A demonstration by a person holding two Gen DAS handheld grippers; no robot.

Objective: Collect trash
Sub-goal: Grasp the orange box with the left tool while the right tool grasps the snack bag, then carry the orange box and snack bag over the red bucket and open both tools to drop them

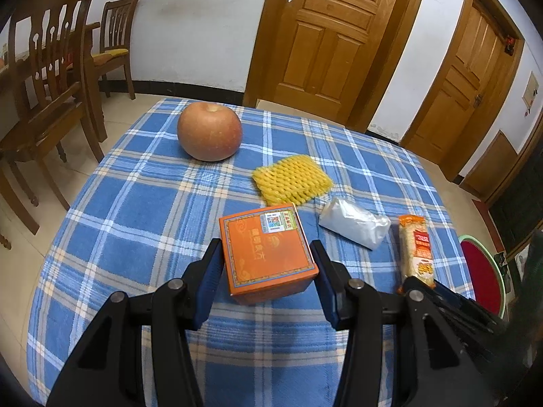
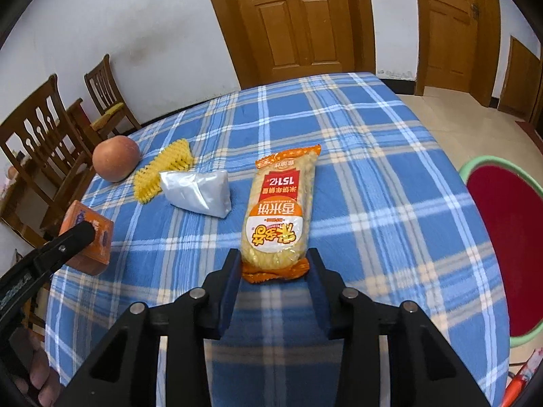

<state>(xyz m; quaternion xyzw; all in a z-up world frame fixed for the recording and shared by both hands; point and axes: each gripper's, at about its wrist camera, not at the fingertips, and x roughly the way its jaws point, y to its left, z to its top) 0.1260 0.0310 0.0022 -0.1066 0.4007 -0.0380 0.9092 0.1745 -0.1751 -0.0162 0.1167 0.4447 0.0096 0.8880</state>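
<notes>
The red basin (image 2: 502, 254) right of the table (image 2: 373, 156) is cut by the frame edge; small print on the orange box (image 1: 268, 251) is illegible.

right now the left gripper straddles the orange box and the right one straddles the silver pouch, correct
Not quite. The left gripper does straddle the orange box, but the right gripper straddles the near end of the rice cracker pack, not the silver pouch, which lies apart on the cloth. The right wrist view shows it.

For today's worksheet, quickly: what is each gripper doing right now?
Left gripper: closed on the orange box.
Right gripper: closed on the snack packet end.
</notes>
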